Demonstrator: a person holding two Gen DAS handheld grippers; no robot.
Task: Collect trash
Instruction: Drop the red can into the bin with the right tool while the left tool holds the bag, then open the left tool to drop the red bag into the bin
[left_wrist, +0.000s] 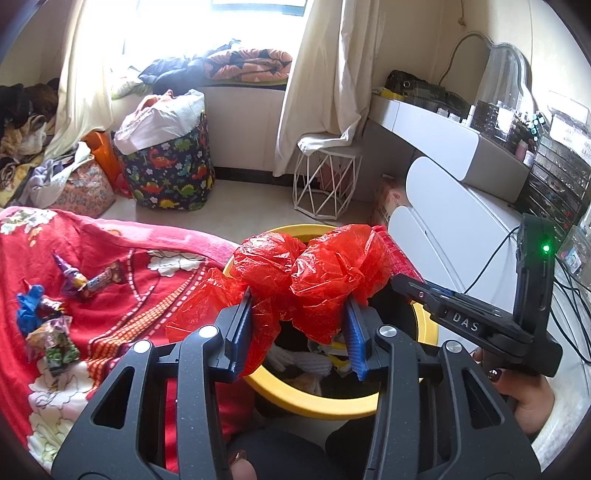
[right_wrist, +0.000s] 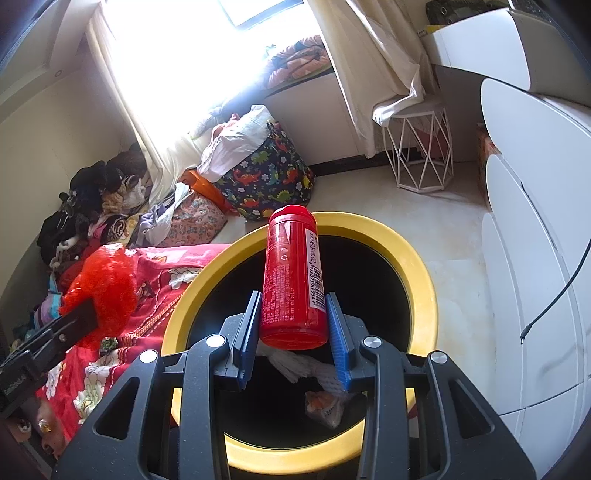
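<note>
My left gripper (left_wrist: 297, 325) is shut on a crumpled red plastic bag (left_wrist: 314, 269), held over the yellow-rimmed trash bin (left_wrist: 295, 395). The bag also shows in the right wrist view (right_wrist: 105, 291). My right gripper (right_wrist: 293, 328) is shut on a red plastic canister (right_wrist: 291, 280), held upright over the bin's rim (right_wrist: 417, 258). White paper and wrappers (right_wrist: 306, 365) lie inside the bin. Candy wrappers (left_wrist: 92, 280), a blue scrap (left_wrist: 29, 306) and a green wrapper (left_wrist: 53, 343) lie on the red blanket (left_wrist: 129, 295) at left.
The bed with the red blanket is left of the bin. A dinosaur-print laundry bag (left_wrist: 170, 173), a white wire stool (left_wrist: 325, 184) and a white dresser (left_wrist: 461, 214) stand around the floor. Cables (right_wrist: 554, 295) hang at the right.
</note>
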